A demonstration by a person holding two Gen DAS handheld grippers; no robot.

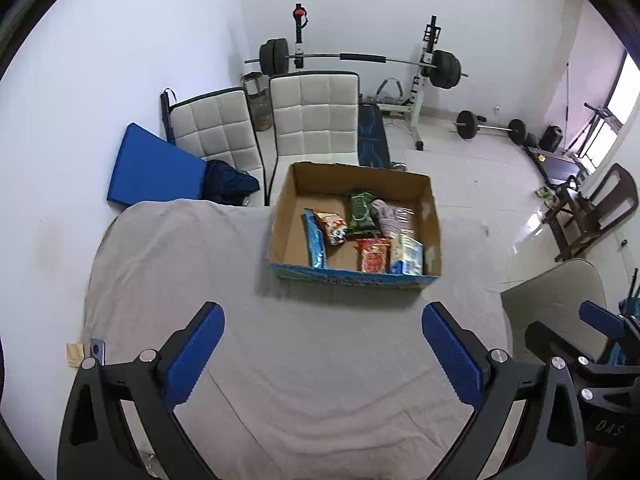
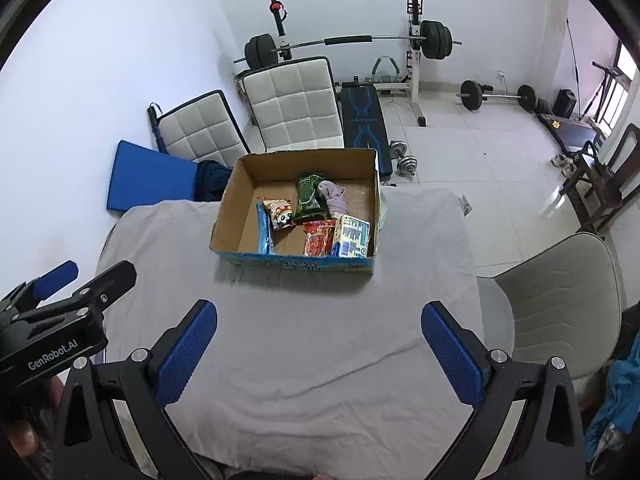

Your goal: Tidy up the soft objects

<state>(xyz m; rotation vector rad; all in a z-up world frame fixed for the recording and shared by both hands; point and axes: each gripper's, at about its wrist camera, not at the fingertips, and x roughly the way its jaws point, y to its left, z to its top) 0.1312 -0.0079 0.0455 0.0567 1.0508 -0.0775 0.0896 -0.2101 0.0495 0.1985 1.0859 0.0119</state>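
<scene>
An open cardboard box stands on the far part of a table covered by a grey cloth. In it lie several soft packs: a blue pack, a panda snack bag, a green pack, a red pack, a blue-white pack and a crumpled pink-grey cloth. My left gripper is open and empty above the cloth, short of the box. My right gripper is open and empty beside it.
Two white padded chairs and a blue mat stand behind the table. A grey chair is at the right. A barbell rack, a weight bench and dumbbells are on the tiled floor beyond.
</scene>
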